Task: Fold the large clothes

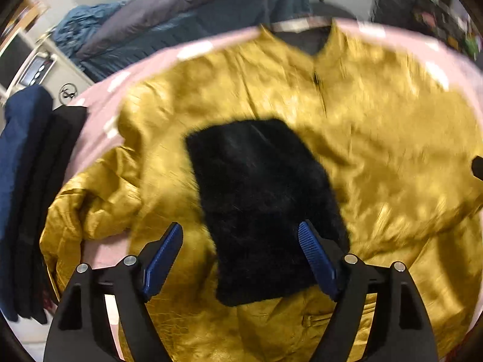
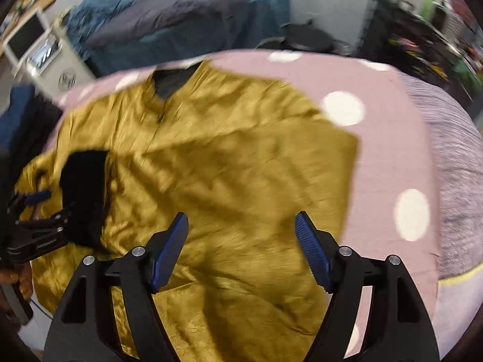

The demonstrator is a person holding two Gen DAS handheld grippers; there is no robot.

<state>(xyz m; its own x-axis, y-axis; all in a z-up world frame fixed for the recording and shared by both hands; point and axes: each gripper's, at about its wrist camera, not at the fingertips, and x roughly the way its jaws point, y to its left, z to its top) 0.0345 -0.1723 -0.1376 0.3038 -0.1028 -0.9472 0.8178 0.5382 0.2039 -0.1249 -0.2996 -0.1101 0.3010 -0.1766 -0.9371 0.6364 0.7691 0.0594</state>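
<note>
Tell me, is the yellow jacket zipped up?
Yes, the yellow jacket looks zipped: its two front halves meet up to the collar.

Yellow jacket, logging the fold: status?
Left gripper, right gripper open, empty. Yellow jacket spread on pink sheet. Black furry cuff lies across it.

Count, landmark = mustard jacket (image 1: 347, 138).
- Mustard jacket: 1, spread flat on pink surface (image 2: 389, 157).
- Black fur patch (image 1: 259, 205): 1, on jacket, lower left part in right wrist view.
- Hand-held gripper: 2. Left hand-held gripper (image 1: 241, 259) above fur patch; right hand-held gripper (image 2: 241, 253) above jacket's lower middle. Both with jaws spread, nothing between.
- Blue pads: 2 per gripper, 4 total.
- White dots on pink surface right of jacket: 2 large and clear; others blurred, uncounted.
- Folded dark garments (image 1: 27, 196): stack left of jacket, number unclear.
</note>
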